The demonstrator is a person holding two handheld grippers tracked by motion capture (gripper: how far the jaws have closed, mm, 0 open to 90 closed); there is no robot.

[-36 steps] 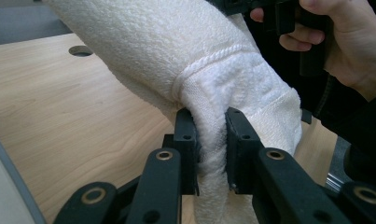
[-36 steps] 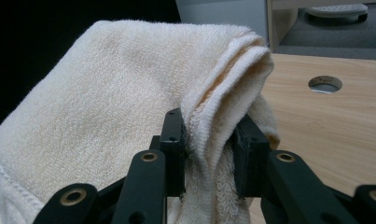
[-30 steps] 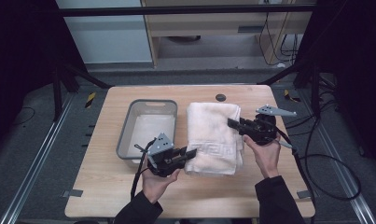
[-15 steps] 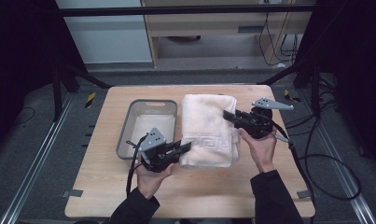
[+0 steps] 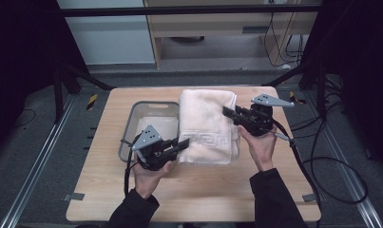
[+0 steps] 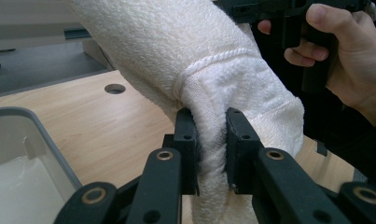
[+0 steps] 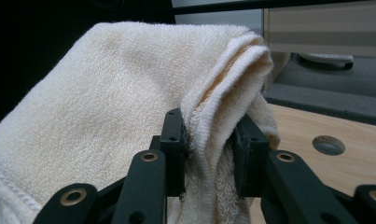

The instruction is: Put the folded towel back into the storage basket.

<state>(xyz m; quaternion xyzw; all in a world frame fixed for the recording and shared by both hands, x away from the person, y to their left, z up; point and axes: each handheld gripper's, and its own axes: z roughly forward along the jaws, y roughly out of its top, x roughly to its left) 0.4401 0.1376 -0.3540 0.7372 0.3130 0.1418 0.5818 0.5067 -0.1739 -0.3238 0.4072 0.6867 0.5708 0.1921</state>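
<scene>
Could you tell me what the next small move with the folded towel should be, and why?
Probably carry it a little further left and lower it into the grey bin. Both hand-held grippers, left and right, are shut on the folded towel, which hangs lifted between them beside the bin, already overlapping its right rim.

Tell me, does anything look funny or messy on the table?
Nothing looks spilled or broken. The folded towel is lifted and bunched where the left claw and right claw pinch it, and one side hangs over the grey bin.
</scene>
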